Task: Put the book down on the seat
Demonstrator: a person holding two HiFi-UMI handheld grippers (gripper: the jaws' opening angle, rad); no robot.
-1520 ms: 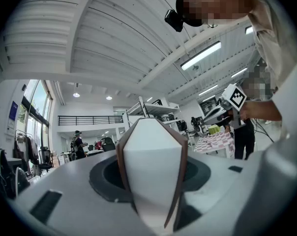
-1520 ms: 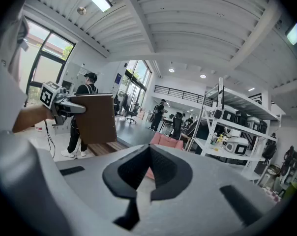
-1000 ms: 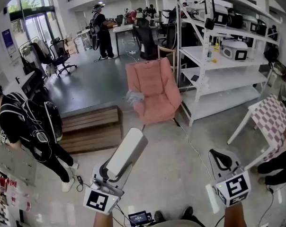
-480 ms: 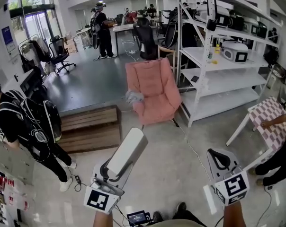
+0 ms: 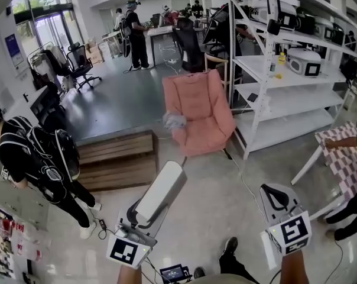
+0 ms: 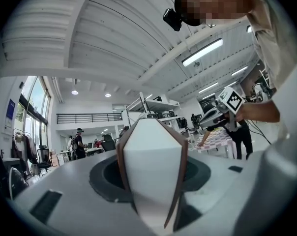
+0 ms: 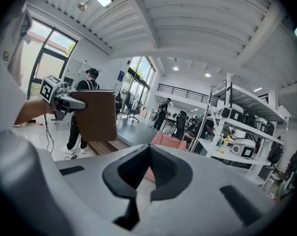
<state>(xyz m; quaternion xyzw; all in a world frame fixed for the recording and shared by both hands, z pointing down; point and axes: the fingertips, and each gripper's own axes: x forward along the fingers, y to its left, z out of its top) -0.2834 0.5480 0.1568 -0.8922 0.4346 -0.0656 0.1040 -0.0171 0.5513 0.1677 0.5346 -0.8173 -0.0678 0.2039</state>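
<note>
The book (image 5: 161, 189), brown-covered with white page edges, is gripped between the jaws of the left gripper (image 5: 142, 213). The covers are pressed from both sides, a white page edge is turned upward, and the book's length points toward the far side of the room. The jaws of the right gripper (image 5: 275, 195) are brought together at the tips, and nothing is held between them. Both grippers are held on the near side, over the pale floor (image 5: 226, 206). The pink armchair (image 5: 201, 108) stands on the far side, well apart from the book. A pale bundle (image 5: 174, 120) is laid on its left arm. A low wooden platform (image 5: 116, 158) lies left of the armchair and white shelving (image 5: 285, 93) stands to its right. A person with a black backpack (image 5: 31, 158) is seen at the left.
</note>
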